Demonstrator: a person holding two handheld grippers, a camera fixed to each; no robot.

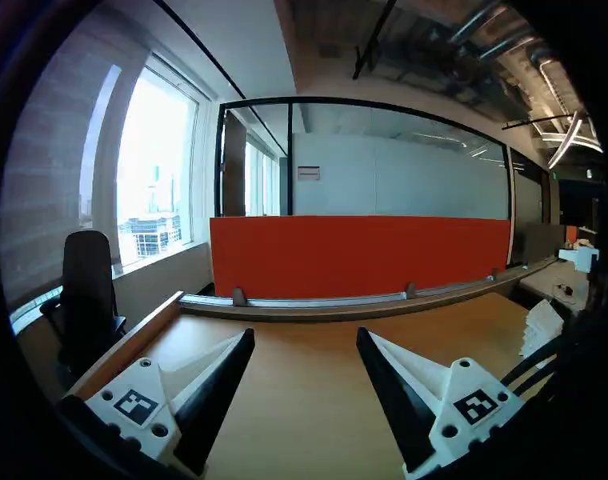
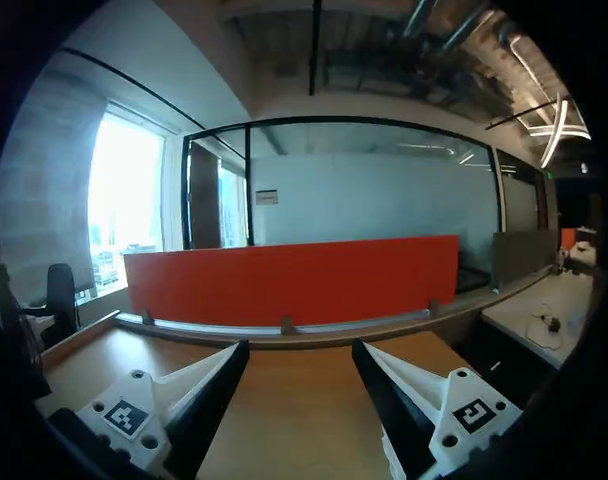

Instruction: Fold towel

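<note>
Left gripper view showed the wooden desk [image 1: 320, 400] across the lower frame, the orange divider [image 1: 360, 256] at centre and a black chair [image 1: 86, 296] at left. The left gripper [image 1: 304, 332] and, in the right gripper view, the right gripper [image 2: 298, 344] had their fingers spread apart over the desk. A white ridged thing [image 1: 542, 324] lay at the right edge of the left gripper view; I could not tell whether it was the towel.

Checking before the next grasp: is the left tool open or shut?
Open. The left tool has its fingers spread wide, with bare desk between them and nothing held.
</note>
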